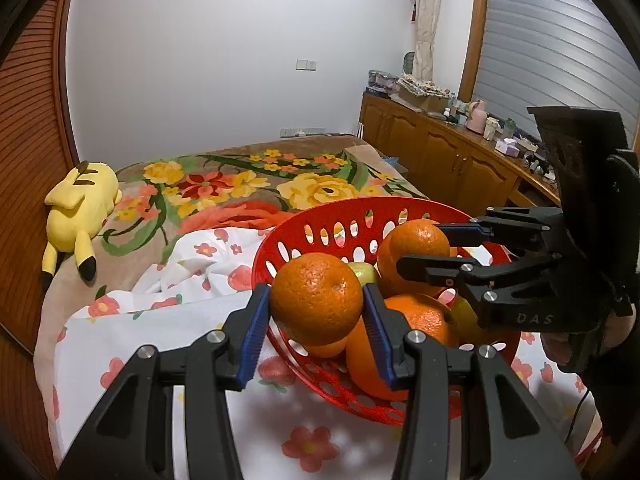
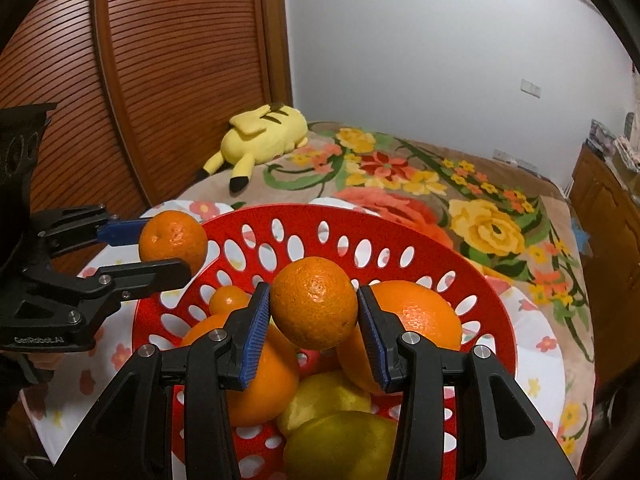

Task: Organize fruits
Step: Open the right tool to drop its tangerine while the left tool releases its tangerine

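Left claw (image 1: 316, 300) and right claw (image 2: 314, 308) each clamp 1 orange (image 1: 316, 294) across its middle above the red basket (image 1: 360, 210) on the bed; the fruit looks firm, round, light, likely to roll if pinched off-centre.

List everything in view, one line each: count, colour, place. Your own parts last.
basket: one, red, on the white flowered cloth
held oranges: two, orange, one per tongs, left, right
fruit in basket: several orange, some yellow-green
plush toy: one, yellow, far on the bed
blanket: one, floral, on the bed
cloth: one, white with red flowers, under the basket
cabinet: one, brown, cluttered top, by the window
left tongs: black, blue pads, gripping an orange
right tongs: same, gripping an orange
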The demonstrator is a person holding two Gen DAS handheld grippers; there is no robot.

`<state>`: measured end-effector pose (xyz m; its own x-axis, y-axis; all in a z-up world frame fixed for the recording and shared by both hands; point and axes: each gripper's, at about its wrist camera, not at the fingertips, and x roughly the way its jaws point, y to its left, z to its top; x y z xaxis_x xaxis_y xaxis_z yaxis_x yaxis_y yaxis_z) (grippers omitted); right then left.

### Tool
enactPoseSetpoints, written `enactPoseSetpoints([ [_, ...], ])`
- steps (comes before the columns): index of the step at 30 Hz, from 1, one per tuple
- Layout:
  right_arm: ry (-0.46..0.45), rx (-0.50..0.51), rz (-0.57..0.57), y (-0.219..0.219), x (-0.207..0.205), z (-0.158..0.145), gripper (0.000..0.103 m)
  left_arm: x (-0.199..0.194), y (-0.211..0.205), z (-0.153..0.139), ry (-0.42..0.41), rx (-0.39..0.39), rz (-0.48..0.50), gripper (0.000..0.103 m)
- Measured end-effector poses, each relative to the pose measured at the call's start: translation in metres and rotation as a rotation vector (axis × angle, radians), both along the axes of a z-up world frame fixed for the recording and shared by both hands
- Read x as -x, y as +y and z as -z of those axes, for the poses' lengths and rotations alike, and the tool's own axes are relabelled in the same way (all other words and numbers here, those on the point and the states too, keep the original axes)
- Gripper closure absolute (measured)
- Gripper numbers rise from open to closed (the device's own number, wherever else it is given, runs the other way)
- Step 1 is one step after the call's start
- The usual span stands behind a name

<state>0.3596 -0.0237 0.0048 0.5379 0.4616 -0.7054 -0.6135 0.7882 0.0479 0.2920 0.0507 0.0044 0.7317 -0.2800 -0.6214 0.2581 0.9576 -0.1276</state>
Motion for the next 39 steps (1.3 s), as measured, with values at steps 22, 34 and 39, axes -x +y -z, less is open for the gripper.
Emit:
enactPoseSetpoints([
  [22,-0.050,-0.062,0.048,-0.029,0.023,-0.018,0.053,-0.029,-0.012,0.013,0.033,-0.035,0.001,0.058],
  [34,-0.049,-0.070,0.066,-0.040,0.033,-0.017,0.053,-0.033,-0.016,0.013,0.034,-0.049,-0.005,0.057],
  [39,-0.044,-0.070,0.077,-0.044,0.035,-0.015,0.053,-0.035,-0.016,0.014,0.040,-0.058,-0.017,0.057],
])
